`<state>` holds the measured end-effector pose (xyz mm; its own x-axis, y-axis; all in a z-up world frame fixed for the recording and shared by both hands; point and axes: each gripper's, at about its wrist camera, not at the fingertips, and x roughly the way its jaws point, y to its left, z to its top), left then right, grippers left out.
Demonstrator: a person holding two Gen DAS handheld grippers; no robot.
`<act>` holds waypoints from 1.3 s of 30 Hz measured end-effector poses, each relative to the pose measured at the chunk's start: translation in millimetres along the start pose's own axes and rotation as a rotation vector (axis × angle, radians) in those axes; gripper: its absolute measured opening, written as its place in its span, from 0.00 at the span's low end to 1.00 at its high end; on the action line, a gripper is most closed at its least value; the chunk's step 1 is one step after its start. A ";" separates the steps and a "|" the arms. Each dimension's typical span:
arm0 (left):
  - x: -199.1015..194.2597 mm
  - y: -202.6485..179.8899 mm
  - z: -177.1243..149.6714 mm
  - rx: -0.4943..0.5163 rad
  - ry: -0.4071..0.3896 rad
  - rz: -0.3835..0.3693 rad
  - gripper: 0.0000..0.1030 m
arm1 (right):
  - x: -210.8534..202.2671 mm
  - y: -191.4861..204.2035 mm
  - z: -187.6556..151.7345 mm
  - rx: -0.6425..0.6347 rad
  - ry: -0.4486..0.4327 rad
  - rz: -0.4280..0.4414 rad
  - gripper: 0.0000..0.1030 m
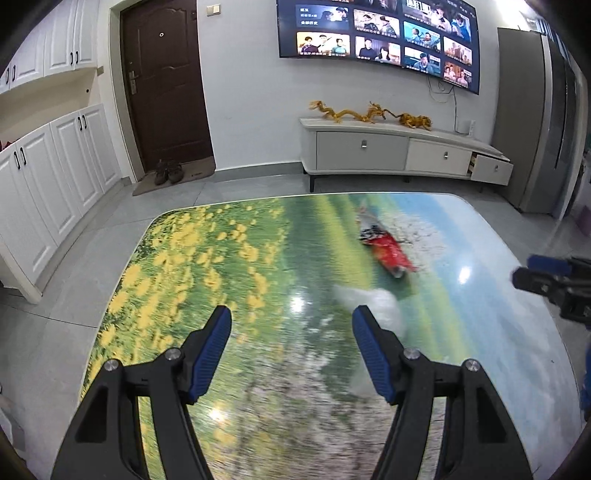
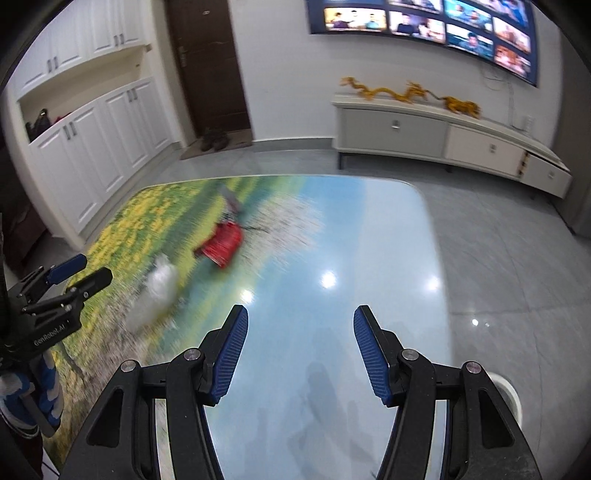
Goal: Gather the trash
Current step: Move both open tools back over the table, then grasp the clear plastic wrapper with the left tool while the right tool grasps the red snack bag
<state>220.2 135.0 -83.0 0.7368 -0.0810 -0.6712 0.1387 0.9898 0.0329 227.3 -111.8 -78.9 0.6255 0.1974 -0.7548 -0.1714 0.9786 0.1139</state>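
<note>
Glossy table (image 1: 258,369) with rounded corners, top printed with a landscape: yellow flowers on the left, green field mid, blue sky on the right; ceiling lights glare off it

Trash on the table: a crumpled red wrapper (image 1: 388,254), shiny, with a greyish printed end pointing far, lies right of centre toward the far edge. Just near of it a white wad (image 1: 373,302), soft and crumpled, maybe tissue or thin plastic, too blurred to tell. The two sit close together; touching or not, cannot tell

Left gripper (image 1: 291,347): black angular arms, blue ribbed pads, fingers released and wide apart, nothing between them, over the green part of the table; the wad shows just past its right finger. Right gripper (image 2: 299,350): same build, fingers released, empty, over the blue part near the right edge. In its view the wrapper (image 2: 221,243) and wad (image 2: 159,291) lie far-left of it, well apart from the pads

Each gripper's tip shows at the side of the other's view

Grey tile floor (image 1: 55,332). White panelled cabinets (image 1: 48,184) on the left, dark brown door (image 1: 166,81) far with shoes (image 1: 168,171) on a mat. Wall TV (image 1: 380,33) lit, a low white console (image 1: 399,147) under it carrying gold dragon figures (image 1: 369,112)
</note>
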 end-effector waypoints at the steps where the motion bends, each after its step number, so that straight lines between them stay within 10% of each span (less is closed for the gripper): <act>1: 0.7 3.0 0.2 -0.002 0.006 -0.011 0.64 | 8.7 6.1 6.3 -0.005 0.001 0.021 0.57; 12: 36.2 -30.5 -3.0 0.011 0.136 -0.266 0.64 | 107.4 46.3 59.7 -0.005 0.062 0.164 0.57; 18: 51.3 -39.3 -4.7 0.017 0.159 -0.264 0.63 | 133.7 55.6 70.9 -0.038 0.079 0.172 0.57; 28: 53.3 -44.1 -8.0 0.044 0.183 -0.248 0.26 | 135.1 61.7 55.4 -0.117 0.089 0.153 0.32; 39: 5.7 -66.5 -26.5 0.091 0.155 -0.215 0.23 | 76.1 27.7 -2.0 -0.064 0.081 0.184 0.26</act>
<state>197.6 71.8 -108.6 0.5748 -0.2623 -0.7751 0.3453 0.9365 -0.0609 268.7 -69.8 -134.4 0.5163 0.3647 -0.7749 -0.3265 0.9203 0.2155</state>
